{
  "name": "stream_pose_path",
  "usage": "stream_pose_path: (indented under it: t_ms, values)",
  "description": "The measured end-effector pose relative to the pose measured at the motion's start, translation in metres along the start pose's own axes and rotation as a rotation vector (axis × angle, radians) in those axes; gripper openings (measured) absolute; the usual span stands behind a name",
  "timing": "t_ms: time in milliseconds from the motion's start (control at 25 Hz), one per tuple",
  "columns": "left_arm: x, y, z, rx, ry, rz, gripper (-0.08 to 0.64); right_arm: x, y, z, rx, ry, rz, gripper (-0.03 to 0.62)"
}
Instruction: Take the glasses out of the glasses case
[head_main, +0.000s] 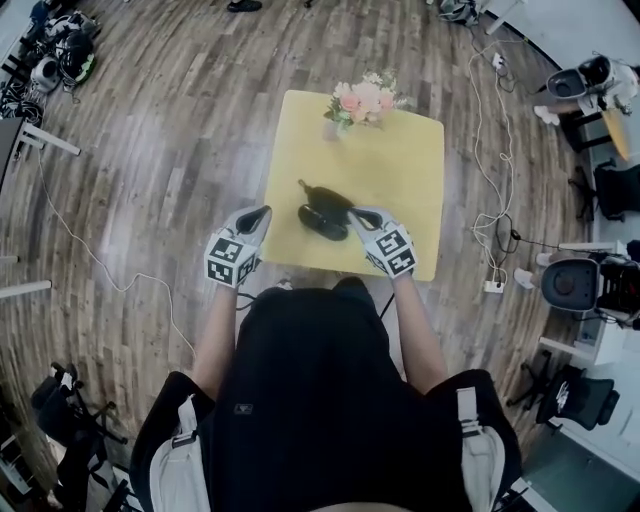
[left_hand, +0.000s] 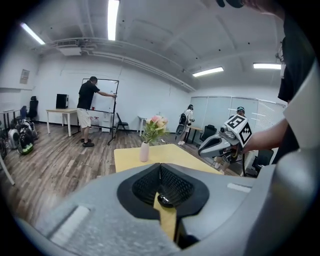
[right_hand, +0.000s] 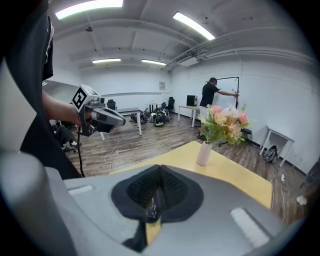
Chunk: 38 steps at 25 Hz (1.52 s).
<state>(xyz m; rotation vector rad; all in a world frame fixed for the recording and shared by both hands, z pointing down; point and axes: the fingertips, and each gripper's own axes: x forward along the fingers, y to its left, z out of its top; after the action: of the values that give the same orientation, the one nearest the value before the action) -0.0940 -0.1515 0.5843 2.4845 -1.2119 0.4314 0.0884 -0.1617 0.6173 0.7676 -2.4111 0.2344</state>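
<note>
A black glasses case (head_main: 322, 215) lies open on the yellow table (head_main: 410, 170), its lid raised toward the far side. I cannot make out the glasses inside it. My left gripper (head_main: 262, 213) hovers over the table's left edge, a little apart from the case, with its jaws shut and empty (left_hand: 160, 166). My right gripper (head_main: 358, 214) is at the case's right end, jaws shut (right_hand: 160, 167). Through the slot under the left jaws a dark bit of the case (left_hand: 165, 201) shows. Something small and shiny (right_hand: 151, 210) shows under the right jaws.
A pale vase of pink flowers (head_main: 362, 102) stands at the table's far edge. Cables and a power strip (head_main: 494, 285) lie on the wooden floor to the right. Office chairs (head_main: 572, 285) stand beyond. A person (left_hand: 89, 111) stands at a whiteboard far back.
</note>
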Motion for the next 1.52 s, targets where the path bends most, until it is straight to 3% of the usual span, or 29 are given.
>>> stream_pose_path:
  t_ms: [240, 520, 720, 1120, 1240, 1520]
  values:
    - [0.032, -0.006, 0.016, -0.042, -0.009, 0.017, 0.011, 0.011, -0.026, -0.002, -0.047, 0.045, 0.069, 0.003]
    - [0.052, -0.003, 0.012, -0.053, 0.024, 0.018, 0.011, 0.03, -0.031, -0.02, -0.036, 0.082, 0.129, 0.003]
    - [0.055, 0.002, 0.007, -0.068, 0.044, 0.027, 0.011, 0.044, -0.02, -0.041, 0.003, 0.118, 0.201, 0.005]
    - [0.059, 0.003, -0.015, -0.1, 0.094, 0.017, 0.012, 0.084, 0.021, -0.067, -0.029, 0.216, 0.31, 0.005]
    - [0.057, 0.002, -0.022, -0.103, 0.114, 0.022, 0.011, 0.091, 0.031, -0.067, -0.025, 0.212, 0.347, 0.054]
    - [0.06, -0.006, -0.026, -0.096, 0.133, 0.018, 0.012, 0.107, 0.024, -0.094, -0.079, 0.318, 0.318, 0.054]
